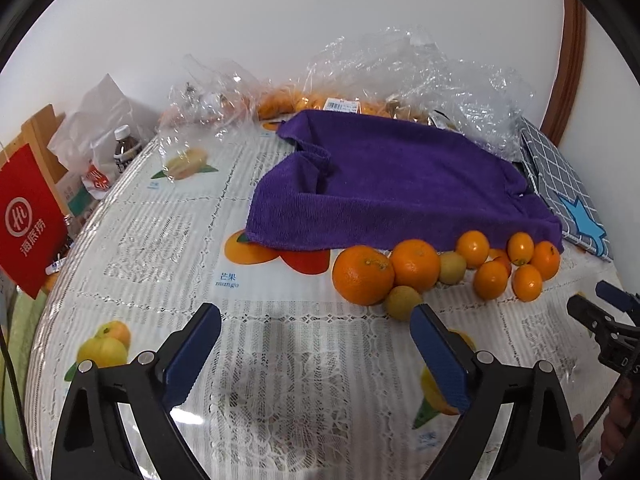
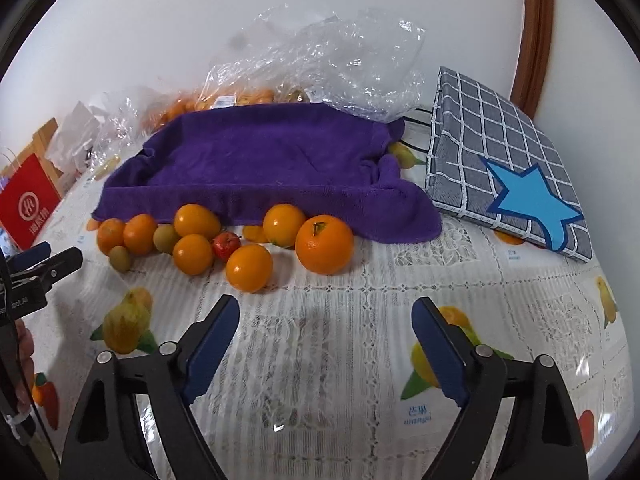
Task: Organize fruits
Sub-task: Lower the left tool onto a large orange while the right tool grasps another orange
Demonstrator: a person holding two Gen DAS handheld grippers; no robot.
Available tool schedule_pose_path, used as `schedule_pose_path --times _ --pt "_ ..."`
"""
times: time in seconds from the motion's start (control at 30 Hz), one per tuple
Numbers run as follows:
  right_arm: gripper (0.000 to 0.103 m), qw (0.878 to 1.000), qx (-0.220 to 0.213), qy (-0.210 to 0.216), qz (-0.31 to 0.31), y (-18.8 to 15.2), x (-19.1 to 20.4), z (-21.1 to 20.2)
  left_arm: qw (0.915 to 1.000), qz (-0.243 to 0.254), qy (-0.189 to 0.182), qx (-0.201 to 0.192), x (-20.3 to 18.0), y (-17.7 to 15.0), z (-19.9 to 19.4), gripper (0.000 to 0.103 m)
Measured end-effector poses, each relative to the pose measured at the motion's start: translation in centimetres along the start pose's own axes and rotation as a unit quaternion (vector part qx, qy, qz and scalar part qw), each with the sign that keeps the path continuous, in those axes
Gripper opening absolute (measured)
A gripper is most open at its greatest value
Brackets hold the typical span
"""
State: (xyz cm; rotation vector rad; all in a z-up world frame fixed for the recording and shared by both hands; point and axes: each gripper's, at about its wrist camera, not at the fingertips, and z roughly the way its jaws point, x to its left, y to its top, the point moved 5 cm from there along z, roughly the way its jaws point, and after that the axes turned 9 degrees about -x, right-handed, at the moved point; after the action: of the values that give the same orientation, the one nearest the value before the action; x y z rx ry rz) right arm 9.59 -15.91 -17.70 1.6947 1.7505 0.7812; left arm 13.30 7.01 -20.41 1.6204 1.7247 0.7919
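Observation:
A cluster of fruit lies on the table in front of a purple towel (image 1: 396,184) draped over a tray-like shape. It holds large oranges (image 1: 363,274) (image 2: 324,243), several small oranges (image 2: 249,267), yellow-green fruits (image 1: 403,302) and one small red fruit (image 2: 226,245). My left gripper (image 1: 316,322) is open and empty, just left of and in front of the cluster. My right gripper (image 2: 326,316) is open and empty, in front of the cluster's right end. Each gripper shows at the edge of the other's view (image 1: 600,304) (image 2: 48,260).
Crinkled clear plastic bags (image 1: 420,76) with more oranges sit behind the towel against the wall. A grey checked folded bag with a blue star (image 2: 504,172) lies to the right. A red paper bag (image 1: 28,216) and a bottle (image 1: 125,148) stand at the left table edge.

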Motion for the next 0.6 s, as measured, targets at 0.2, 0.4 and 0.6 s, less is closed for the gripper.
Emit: schedule_pose_path --times 0.2,0.4,0.6 --pt "0.079 1.0 0.008 0.012 -0.003 0.1 0.6 1.6 0.9996 0.023 -0.007 0.017 0.3 -0.6 1.1 0.086" --pt "0.068 0.999 0.024 0.025 0.019 0.2 1.0 3.4 0.9986 0.019 -0.03 0.04 0.7 -1.1 2.3 0.075" --pt "0.068 0.999 0.031 0.037 0.022 0.6 1.7 4.4 0.9984 0.019 -0.039 0.036 1.0 -1.5 2.5 0.07"
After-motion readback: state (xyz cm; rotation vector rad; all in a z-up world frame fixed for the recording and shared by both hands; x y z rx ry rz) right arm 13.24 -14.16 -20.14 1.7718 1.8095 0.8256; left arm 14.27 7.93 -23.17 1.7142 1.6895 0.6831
